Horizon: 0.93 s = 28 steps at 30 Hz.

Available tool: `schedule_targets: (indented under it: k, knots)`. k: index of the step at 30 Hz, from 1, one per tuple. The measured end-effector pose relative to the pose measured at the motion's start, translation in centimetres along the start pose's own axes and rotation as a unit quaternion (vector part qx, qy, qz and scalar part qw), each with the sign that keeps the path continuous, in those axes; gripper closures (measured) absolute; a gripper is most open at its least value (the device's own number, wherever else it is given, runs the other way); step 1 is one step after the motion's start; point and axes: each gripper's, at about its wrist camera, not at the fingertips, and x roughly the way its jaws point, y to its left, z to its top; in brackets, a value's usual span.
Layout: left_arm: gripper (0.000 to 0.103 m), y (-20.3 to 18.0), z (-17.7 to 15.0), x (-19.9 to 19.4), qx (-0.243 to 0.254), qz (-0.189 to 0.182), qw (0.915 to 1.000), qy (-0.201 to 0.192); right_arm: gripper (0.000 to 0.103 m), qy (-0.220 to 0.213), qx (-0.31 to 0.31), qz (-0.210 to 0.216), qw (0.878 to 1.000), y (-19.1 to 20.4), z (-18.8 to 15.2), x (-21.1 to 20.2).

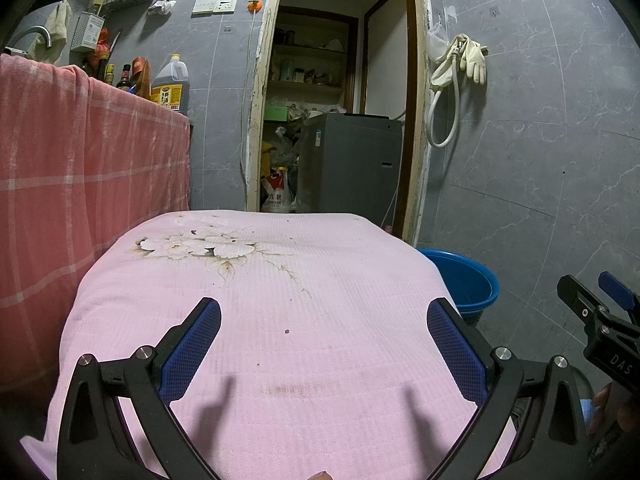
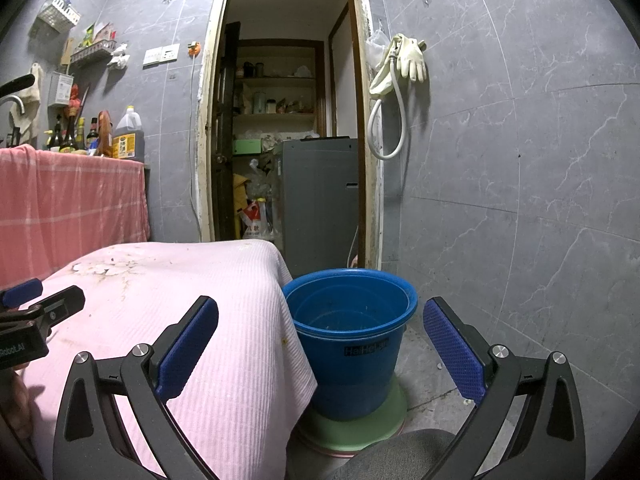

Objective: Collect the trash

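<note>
A blue bucket stands on a green base on the floor, right of a table under a pink cloth. The bucket's rim also shows in the left wrist view. My left gripper is open and empty above the cloth. My right gripper is open and empty, over the cloth's right edge and the bucket. A tiny dark crumb lies on the cloth between the left fingers. No larger trash shows on the cloth.
A counter draped in red checked cloth stands at the left with bottles and an oil jug. A doorway opens onto a grey appliance and shelves. Gloves and a hose hang on the tiled wall.
</note>
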Motion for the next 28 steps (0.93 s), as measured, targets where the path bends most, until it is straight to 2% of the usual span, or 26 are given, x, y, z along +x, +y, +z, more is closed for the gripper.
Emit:
schedule_targets:
  k: [28]
  knots:
    - [0.002, -0.09, -0.26, -0.36, 0.023, 0.000, 0.9997, -0.008, 0.000, 0.002, 0.000, 0.001, 1.000, 0.05, 0.01, -0.05]
